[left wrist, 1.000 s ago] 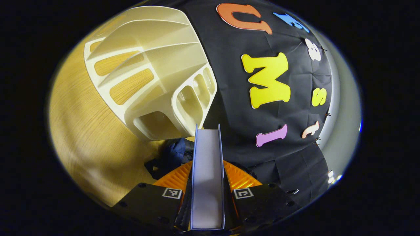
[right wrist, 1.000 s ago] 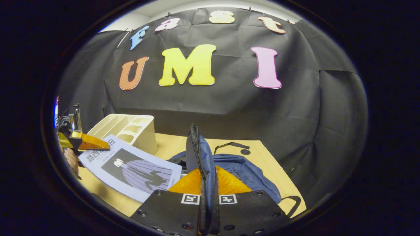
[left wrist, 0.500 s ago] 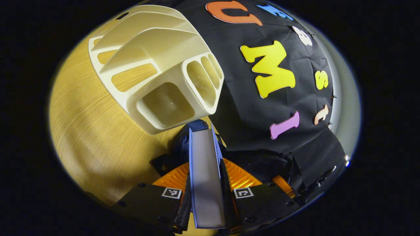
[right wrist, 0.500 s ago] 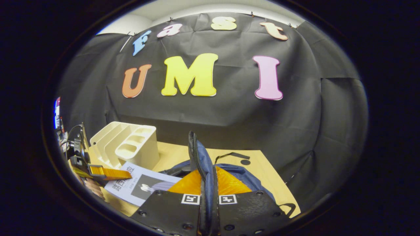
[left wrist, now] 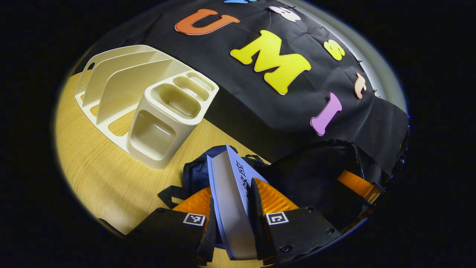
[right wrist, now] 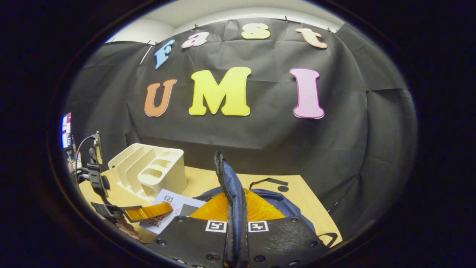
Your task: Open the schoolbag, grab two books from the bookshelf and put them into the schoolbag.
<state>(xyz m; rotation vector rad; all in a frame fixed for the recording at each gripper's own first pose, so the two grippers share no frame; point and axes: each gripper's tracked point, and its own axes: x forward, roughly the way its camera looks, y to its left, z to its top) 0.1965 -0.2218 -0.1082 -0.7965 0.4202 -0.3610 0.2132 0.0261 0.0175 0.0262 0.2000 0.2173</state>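
**Book held at the bag mouth, rack standing bare**

The bench (left wrist: 96,175) is pale wood, with the black cloth wall behind it. On it, toward the left of the left gripper view, stands the cream rack (left wrist: 148,100): three upright dividers at one end and a block of cup-like pockets at the other. Every slot and pocket that can be seen holds nothing (the wood shows through the cut-outs in its base). The right gripper view has the same rack (right wrist: 150,171) at the rear left of the bench.

The bag (right wrist: 275,203) is dark blue and lies on the bench just right of the rack. In the left gripper view its dark mouth (left wrist: 316,175) gapes open; what lies inside is too dark to tell.

The book (left wrist: 232,208) is clamped spine-up between the left tongs (left wrist: 232,217), both fingers pressing its covers, its far end over the near rim of the bag. In the right gripper view the book (right wrist: 169,208) shows its pale cover, tilted, with the left tongs (right wrist: 147,212) and a hand (right wrist: 124,227) beside it.

The right tongs (right wrist: 235,223) are closed narrow on a raised edge of the bag, the zip (right wrist: 222,175) running up along that edge.
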